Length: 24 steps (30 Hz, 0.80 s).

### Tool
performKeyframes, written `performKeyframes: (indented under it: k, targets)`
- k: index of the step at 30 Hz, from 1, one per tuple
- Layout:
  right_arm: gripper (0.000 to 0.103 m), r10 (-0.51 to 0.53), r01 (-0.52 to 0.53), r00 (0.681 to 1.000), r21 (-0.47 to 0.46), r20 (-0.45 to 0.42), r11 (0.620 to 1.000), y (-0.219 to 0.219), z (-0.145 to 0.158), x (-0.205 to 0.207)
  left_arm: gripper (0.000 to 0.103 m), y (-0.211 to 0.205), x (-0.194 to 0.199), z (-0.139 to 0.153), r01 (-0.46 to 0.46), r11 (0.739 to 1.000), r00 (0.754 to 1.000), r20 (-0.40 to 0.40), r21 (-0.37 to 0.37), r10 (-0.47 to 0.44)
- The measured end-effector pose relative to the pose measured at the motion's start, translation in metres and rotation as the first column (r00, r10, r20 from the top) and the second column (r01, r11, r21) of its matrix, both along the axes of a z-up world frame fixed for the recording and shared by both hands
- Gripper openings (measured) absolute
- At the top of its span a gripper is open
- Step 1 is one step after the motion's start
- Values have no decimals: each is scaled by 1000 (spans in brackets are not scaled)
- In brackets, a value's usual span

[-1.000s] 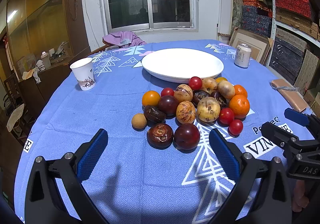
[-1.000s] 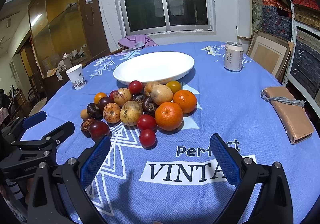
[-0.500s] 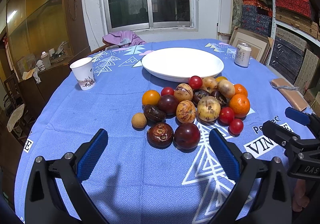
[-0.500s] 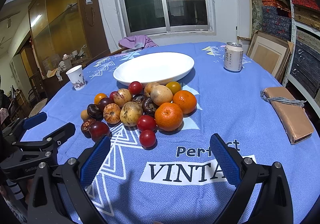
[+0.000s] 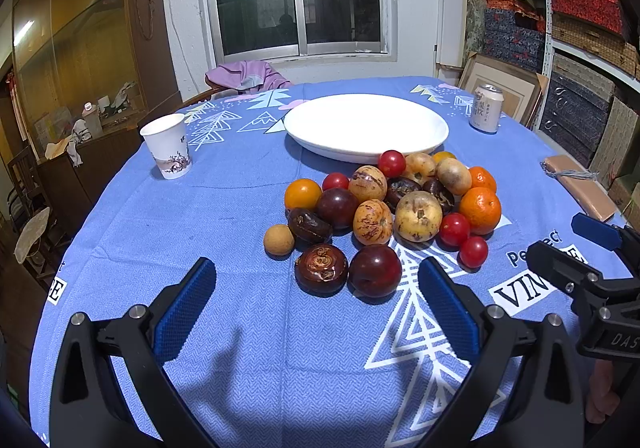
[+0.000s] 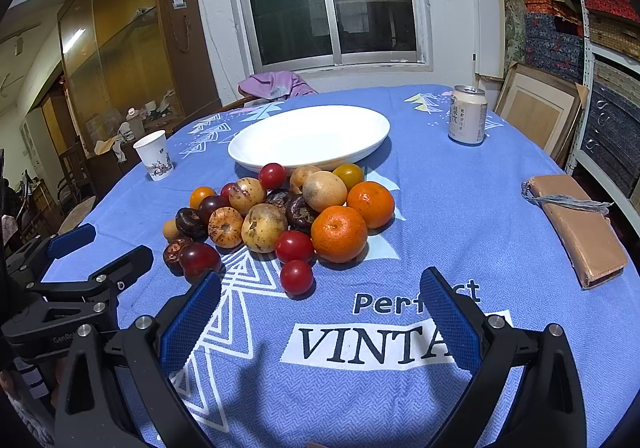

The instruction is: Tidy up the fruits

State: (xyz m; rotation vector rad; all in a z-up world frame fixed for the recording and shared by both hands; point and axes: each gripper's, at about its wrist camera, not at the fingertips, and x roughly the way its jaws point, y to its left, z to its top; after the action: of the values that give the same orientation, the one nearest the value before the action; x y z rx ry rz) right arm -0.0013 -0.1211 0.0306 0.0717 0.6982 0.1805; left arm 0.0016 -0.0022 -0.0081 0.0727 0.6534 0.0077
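A pile of mixed fruit (image 5: 384, 207) lies on the blue tablecloth just in front of an empty white plate (image 5: 366, 125); it also shows in the right wrist view (image 6: 280, 215), with the plate (image 6: 310, 137) behind it. The nearest pieces are a dark plum (image 5: 375, 270) and a brown mangosteen (image 5: 321, 268). My left gripper (image 5: 318, 306) is open and empty, just short of these two. My right gripper (image 6: 320, 318) is open and empty, near a small red tomato (image 6: 296, 276) and an orange (image 6: 339, 234). Each gripper shows in the other's view.
A paper cup (image 5: 167, 147) stands at the left and a drink can (image 5: 486, 108) at the far right. A tan pouch (image 6: 580, 226) lies at the table's right edge. A chair with purple cloth (image 5: 246, 75) stands behind the table, shelves at the right.
Both grippers have crept slightly toward the fruit pile. Both stay open and empty; no fruit has moved.
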Motion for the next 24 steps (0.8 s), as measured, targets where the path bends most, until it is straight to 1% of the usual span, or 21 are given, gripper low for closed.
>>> performKeyframes:
  k: [24]
  targets:
    - [100, 3, -3, 1000, 0, 1, 1000, 2, 1, -1, 99, 0, 1, -2, 0, 1000, 1000, -7, 3, 0]
